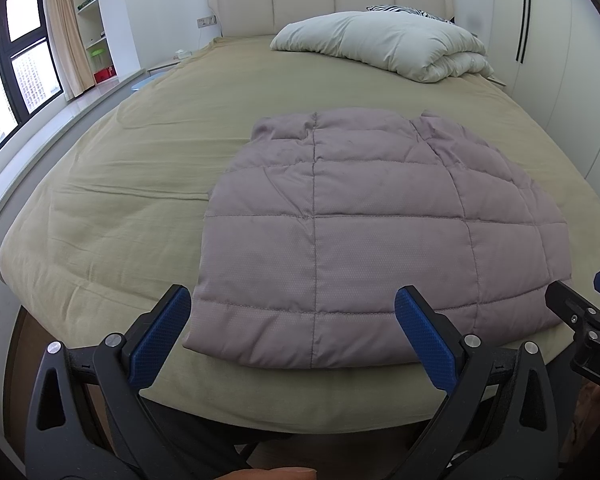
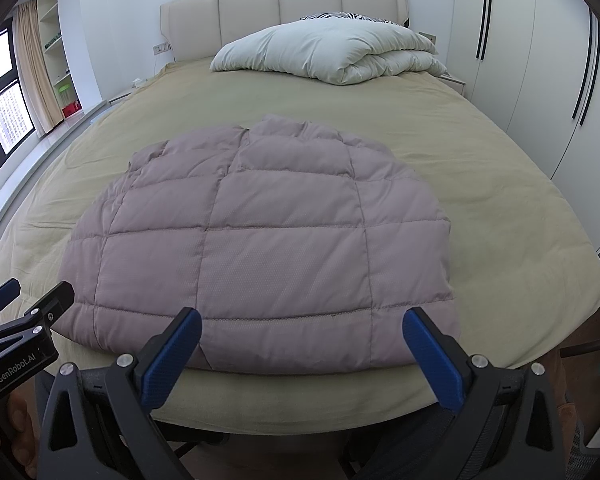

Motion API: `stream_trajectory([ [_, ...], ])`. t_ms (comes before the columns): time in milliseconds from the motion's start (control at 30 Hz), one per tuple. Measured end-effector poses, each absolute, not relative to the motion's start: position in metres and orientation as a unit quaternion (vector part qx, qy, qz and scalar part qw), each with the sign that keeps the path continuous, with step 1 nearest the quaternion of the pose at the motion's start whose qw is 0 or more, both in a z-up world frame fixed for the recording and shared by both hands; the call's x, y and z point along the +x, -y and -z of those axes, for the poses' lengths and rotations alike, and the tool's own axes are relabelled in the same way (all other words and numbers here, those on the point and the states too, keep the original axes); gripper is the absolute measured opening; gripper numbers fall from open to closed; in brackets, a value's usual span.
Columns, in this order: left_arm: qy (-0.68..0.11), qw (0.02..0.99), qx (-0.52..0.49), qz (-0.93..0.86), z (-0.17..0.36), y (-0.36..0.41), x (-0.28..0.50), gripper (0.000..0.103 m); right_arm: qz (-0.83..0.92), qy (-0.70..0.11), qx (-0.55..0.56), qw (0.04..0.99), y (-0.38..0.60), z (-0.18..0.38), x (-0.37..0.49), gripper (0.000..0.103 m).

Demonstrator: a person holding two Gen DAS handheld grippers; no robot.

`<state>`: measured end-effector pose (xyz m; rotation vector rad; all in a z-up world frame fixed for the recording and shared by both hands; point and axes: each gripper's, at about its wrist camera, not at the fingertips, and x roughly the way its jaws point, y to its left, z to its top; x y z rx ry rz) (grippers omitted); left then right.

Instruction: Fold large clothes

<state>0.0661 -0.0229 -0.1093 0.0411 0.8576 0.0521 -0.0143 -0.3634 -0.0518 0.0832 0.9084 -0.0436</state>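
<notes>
A: Where does the mauve quilted puffer jacket (image 1: 340, 220) lie?

B: Flat on the tan bed (image 1: 120, 184), hem nearest both claws.

A: And the claws?

B: Left claw (image 1: 292, 328) and right claw (image 2: 300, 344) both gape, empty, just short of the hem.

A mauve quilted jacket (image 1: 364, 236) lies flat near the foot of the bed (image 1: 120, 184). It is folded into a compact block, hem nearest, collar farthest.

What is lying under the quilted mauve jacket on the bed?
The quilted mauve jacket rests on the tan bedspread, which shows all around it. The jacket covers the part beneath, so anything hidden there, or folded under the jacket itself, cannot be seen.
</notes>
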Motion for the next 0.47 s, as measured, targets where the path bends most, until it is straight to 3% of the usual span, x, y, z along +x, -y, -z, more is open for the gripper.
stream_trajectory([
  [467,-0.407,0.913,0.025,-0.020,0.1088,0.0240,0.0650,0.103,0.021,-0.440,0.040,0.897,0.3639,0.0524,-0.0145,0.103],
])
